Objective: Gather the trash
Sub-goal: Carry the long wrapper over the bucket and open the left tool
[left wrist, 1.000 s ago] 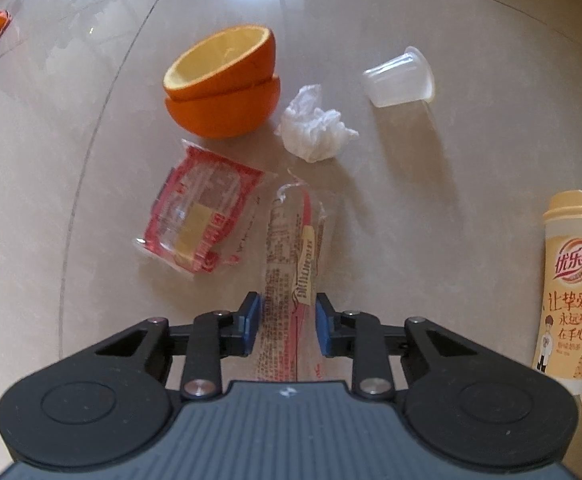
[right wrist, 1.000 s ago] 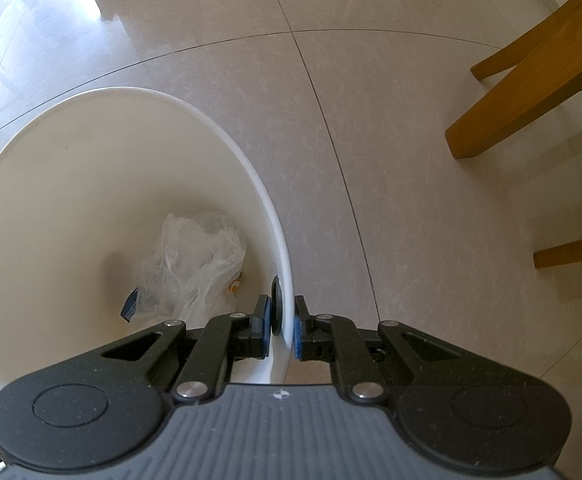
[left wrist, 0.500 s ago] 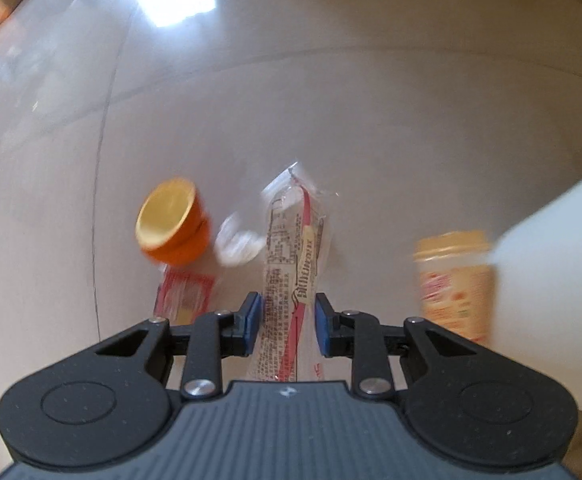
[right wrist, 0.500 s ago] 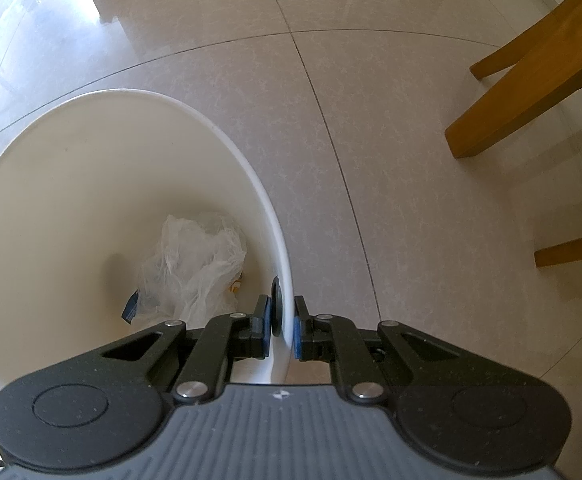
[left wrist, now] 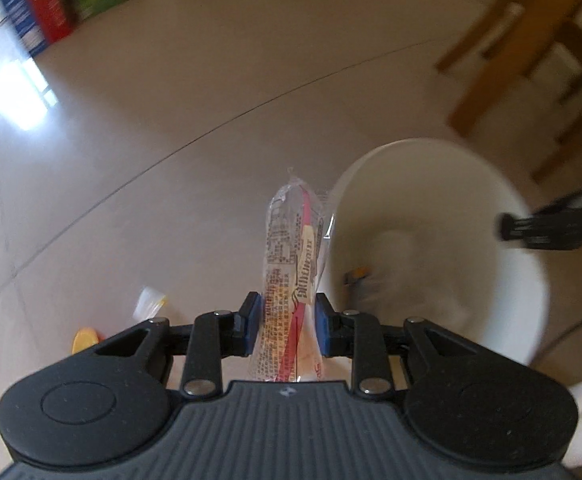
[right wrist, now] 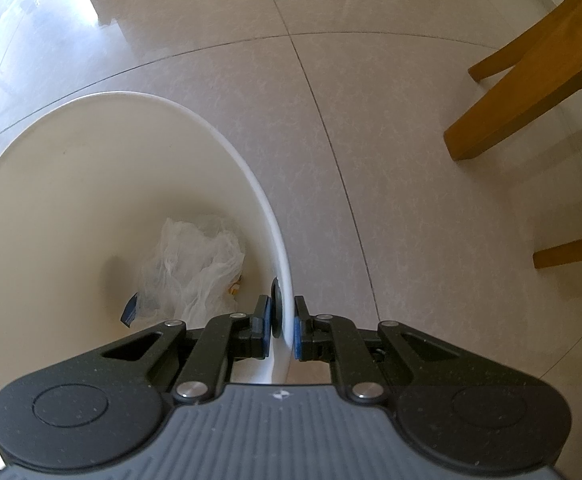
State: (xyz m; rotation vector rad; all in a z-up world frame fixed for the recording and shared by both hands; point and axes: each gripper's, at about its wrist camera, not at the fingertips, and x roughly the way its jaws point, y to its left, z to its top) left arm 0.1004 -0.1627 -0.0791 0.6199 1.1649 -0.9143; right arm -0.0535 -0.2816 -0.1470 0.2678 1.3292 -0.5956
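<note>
My left gripper (left wrist: 287, 322) is shut on a long clear wrapper (left wrist: 293, 256) with red stripe and printed text, held high above the floor just left of the white bin (left wrist: 531, 240). The other gripper (left wrist: 555, 228) shows blurred at the bin's far right rim. In the right wrist view my right gripper (right wrist: 282, 330) is shut on the white bin's rim (right wrist: 279, 264). Crumpled clear plastic (right wrist: 195, 268) lies at the bin's bottom. Far below on the floor, a clear cup (left wrist: 149, 302) and an orange peel (left wrist: 83, 338) are small and blurred.
Wooden chair legs (right wrist: 527, 84) stand right of the bin; the same chair (left wrist: 523, 52) appears behind it in the left view. Coloured boxes (left wrist: 51, 4) line the far wall. Beige tiled floor (right wrist: 331, 128) surrounds the bin.
My left gripper has risen from the floor with the wrapper and swung right, so the bin now sits beside it and the floor litter has shrunk away. The right gripper has stayed on the rim.
</note>
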